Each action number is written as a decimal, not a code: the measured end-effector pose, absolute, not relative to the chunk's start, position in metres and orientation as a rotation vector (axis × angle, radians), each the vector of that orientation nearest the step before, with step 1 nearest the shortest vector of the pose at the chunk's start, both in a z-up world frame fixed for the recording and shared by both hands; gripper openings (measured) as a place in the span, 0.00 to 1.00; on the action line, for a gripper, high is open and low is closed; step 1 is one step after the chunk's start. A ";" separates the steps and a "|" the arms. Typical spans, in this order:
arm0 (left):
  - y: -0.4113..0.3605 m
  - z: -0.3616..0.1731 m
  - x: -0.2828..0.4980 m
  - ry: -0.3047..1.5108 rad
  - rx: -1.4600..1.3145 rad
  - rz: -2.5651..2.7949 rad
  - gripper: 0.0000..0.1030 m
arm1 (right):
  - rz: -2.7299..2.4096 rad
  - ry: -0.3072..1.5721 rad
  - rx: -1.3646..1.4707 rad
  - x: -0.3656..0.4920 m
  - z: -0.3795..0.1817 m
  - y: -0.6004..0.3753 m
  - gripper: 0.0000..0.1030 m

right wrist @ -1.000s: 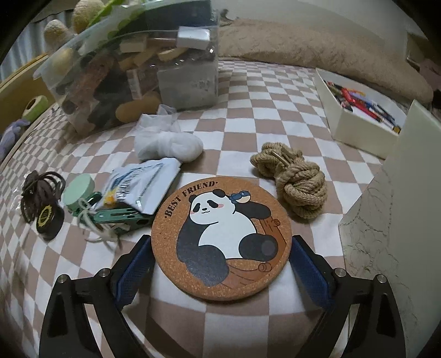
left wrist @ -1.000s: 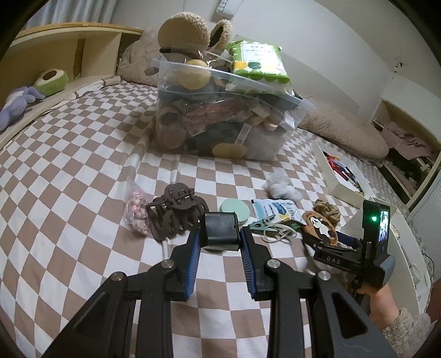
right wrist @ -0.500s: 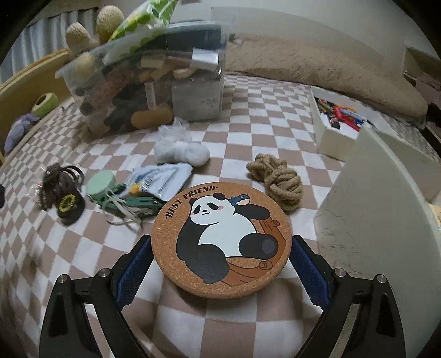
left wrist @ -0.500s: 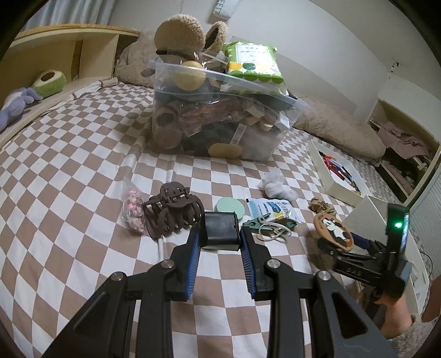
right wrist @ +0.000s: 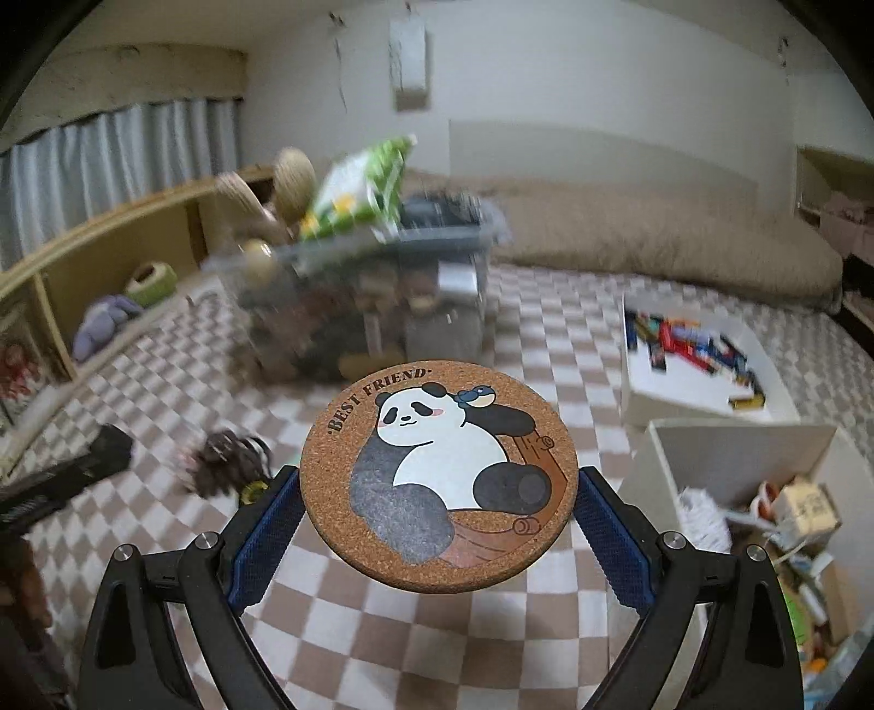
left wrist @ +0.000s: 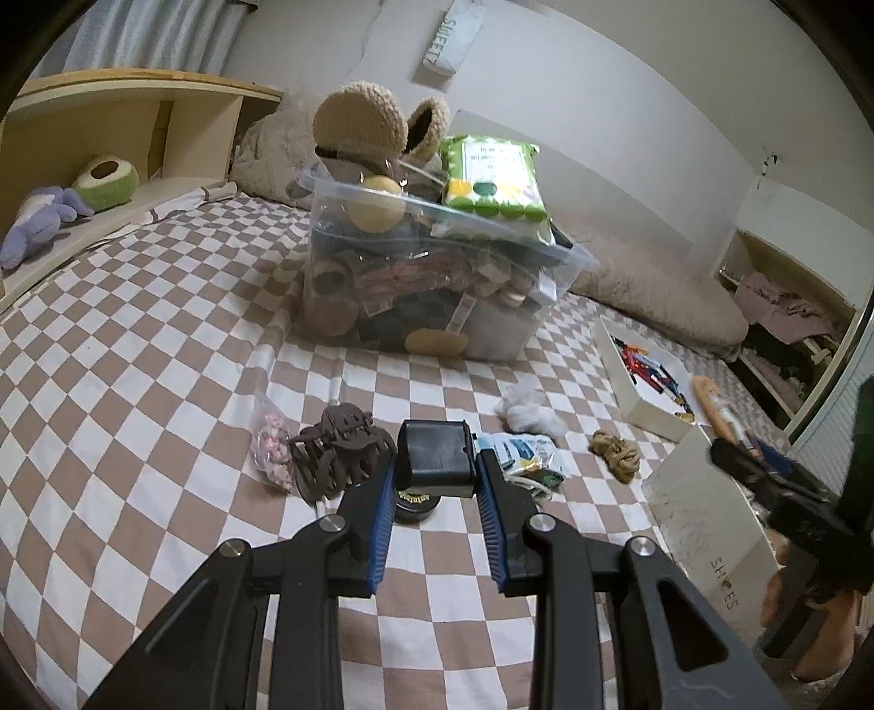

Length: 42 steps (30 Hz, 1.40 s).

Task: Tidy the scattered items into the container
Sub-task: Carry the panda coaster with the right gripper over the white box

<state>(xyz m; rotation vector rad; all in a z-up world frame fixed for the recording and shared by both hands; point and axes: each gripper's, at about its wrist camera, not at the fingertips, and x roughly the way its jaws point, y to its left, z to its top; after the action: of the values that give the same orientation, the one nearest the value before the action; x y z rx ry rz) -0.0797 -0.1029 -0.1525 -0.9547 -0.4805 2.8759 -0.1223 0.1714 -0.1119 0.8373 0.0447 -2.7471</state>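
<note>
Bedroom — checkered bed (left wrist: 164,382), plush toys (left wrist: 38,221)

Both grippers' fingers (left wrist: 382,502) clamped.

Blk gripper (left wrist: 437,491) arms, blue pads, silver screws.

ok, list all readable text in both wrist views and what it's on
"BEST FRIEND": cork panda coaster, held in the right gripper.
"SWEET": white pack on the wall.
"SH ES", middle letters unclear: white box.
Green wipes pack label: too small to read.
Small black tin label: illegible.
</note>
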 end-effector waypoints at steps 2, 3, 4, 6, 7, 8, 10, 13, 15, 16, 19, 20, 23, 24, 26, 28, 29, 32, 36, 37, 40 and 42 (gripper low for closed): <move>-0.104 -0.148 -0.078 -0.481 -0.935 2.897 0.28 | -2.749 0.032 0.798 -0.114 -0.101 0.173 0.94; -0.104 -0.145 -0.076 -0.481 -0.921 2.911 0.28 | -2.749 0.022 0.779 -0.110 -0.095 0.175 0.94; -0.105 -0.143 -0.075 -0.481 -0.911 2.917 0.28 | -2.749 0.013 0.765 -0.107 -0.091 0.176 0.94; -0.106 -0.138 -0.072 -0.486 -0.885 2.925 0.28 | -2.751 -0.013 0.727 -0.099 -0.079 0.181 0.94; -0.106 -0.136 -0.071 -0.482 -0.873 2.929 0.28 | -2.749 -0.030 0.714 -0.096 -0.075 0.184 0.94; -0.106 -0.133 -0.069 -0.473 -0.861 2.936 0.28 | -2.746 -0.051 0.702 -0.093 -0.071 0.187 0.94; -0.105 -0.128 -0.066 -0.459 -0.840 2.946 0.28 | -2.760 -0.077 0.665 -0.085 -0.061 0.195 0.94; -0.104 -0.124 -0.062 -0.472 -0.798 2.935 0.28 | -2.799 -0.084 0.614 -0.075 -0.048 0.209 0.94; -0.101 -0.122 -0.060 -0.467 -0.785 2.924 0.28 | -2.827 -0.107 0.591 -0.068 -0.040 0.222 0.94; -0.099 -0.121 -0.060 -0.461 -0.779 2.921 0.28 | -2.841 -0.125 0.581 -0.066 -0.037 0.231 0.94; -0.091 -0.117 -0.058 -0.445 -0.747 2.899 0.28 | -2.880 -0.182 0.555 -0.058 -0.032 0.255 0.94; -0.087 -0.115 -0.057 -0.440 -0.736 2.888 0.28 | -2.897 -0.197 0.548 -0.055 -0.030 0.264 0.94; -0.075 -0.111 -0.055 -0.403 -0.715 2.868 0.28 | -2.941 -0.244 0.546 -0.051 -0.030 0.285 0.94; -0.071 -0.110 -0.055 -0.391 -0.710 2.862 0.28 | -2.951 -0.274 0.553 -0.050 -0.030 0.294 0.94; -0.062 -0.108 -0.054 -0.370 -0.700 2.844 0.28 | -2.964 -0.322 0.565 -0.050 -0.031 0.307 0.94; -0.055 -0.107 -0.054 -0.374 -0.691 2.809 0.28 | -2.978 -0.343 0.580 -0.050 -0.033 0.317 0.94; -0.052 -0.107 -0.053 -0.380 -0.686 2.795 0.28 | -2.984 -0.348 0.591 -0.050 -0.035 0.321 0.94; -0.038 -0.108 -0.053 -0.375 -0.684 2.748 0.28 | -2.984 -0.357 0.633 -0.050 -0.042 0.330 0.94; -0.012 -0.108 -0.052 -0.311 -0.693 2.710 0.28 | -2.966 -0.357 0.726 -0.056 -0.058 0.337 0.94; -0.005 -0.108 -0.052 -0.299 -0.695 2.699 0.28 | -2.958 -0.358 0.754 -0.058 -0.061 0.339 0.94; 0.013 -0.105 -0.051 -0.286 -0.696 2.657 0.28 | -2.937 -0.364 0.832 -0.064 -0.072 0.346 0.94; 0.026 -0.102 -0.049 -0.267 -0.689 2.637 0.28 | -2.920 -0.366 0.890 -0.067 -0.080 0.351 0.94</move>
<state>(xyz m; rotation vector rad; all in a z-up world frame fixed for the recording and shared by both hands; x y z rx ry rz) -0.0495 0.0261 -0.1023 -0.6891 -0.2667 2.6371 -0.0672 0.3506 -0.0801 0.8895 -0.3664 -2.9201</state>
